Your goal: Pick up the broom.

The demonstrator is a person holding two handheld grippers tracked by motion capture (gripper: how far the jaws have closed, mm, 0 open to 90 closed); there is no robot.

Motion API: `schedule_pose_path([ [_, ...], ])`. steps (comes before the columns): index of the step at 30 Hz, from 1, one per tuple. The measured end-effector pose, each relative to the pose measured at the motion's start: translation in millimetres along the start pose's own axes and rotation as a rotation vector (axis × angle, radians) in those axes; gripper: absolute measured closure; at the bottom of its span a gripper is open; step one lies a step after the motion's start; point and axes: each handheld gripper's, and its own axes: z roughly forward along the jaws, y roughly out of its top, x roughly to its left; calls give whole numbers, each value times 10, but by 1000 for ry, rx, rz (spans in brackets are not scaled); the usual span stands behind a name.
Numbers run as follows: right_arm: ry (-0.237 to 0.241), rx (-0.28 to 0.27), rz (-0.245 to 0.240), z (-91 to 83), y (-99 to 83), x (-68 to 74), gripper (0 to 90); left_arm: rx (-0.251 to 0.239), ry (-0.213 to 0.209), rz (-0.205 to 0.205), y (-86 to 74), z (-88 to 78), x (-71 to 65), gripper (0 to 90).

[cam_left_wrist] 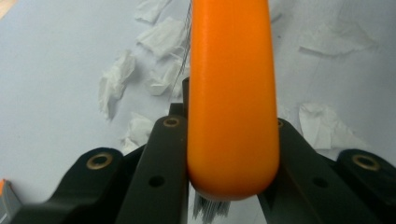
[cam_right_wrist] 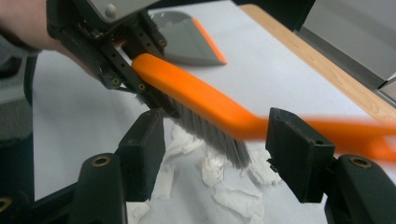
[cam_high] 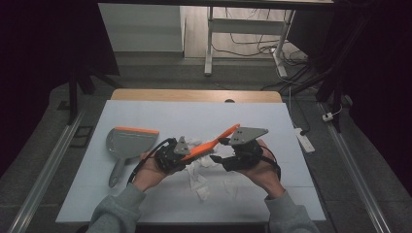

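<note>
A: Brush?
B: Orange hand brush (cam_high: 214, 141), grey bristles (cam_right_wrist: 210, 133), held above table centre, handle tilting up toward 2 o'clock.

A: Who has it?
B: Left gripper (cam_high: 171, 154) is clenched on the brush's head end; its jaws press both sides of the orange back. Right gripper (cam_high: 236, 154) is released, jaws spread either side of the handle, not touching it.

A: Containers?
B: Grey dustpan (cam_high: 127, 143) with orange lip at 9 o'clock of the brush, flat on the white table sheet (cam_high: 145, 114). Can't make out anything in the pan.

A: Litter?
B: Torn white paper scraps (cam_high: 201, 187) under and at 6 o'clock of the grippers, all on the sheet, apart from the pan.
</note>
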Motion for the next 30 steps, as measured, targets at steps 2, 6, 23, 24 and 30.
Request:
schedule_pose_path([
  [2,8,23,-20,27,14,26,364,13,-10,21,33,38,-41,799],
  [6,12,82,-39,106,-7,35,352,40,-17,68,80,100,-107,799],
  [23,42,313,-107,428,-172,51,482,78,-50,173,153,194,-236,799],
  [24,43,318,-108,435,-178,51,494,77,-54,173,150,200,-238,799],
  [30,47,378,-191,483,-218,102,564,69,-68,201,151,199,-276,799],
])
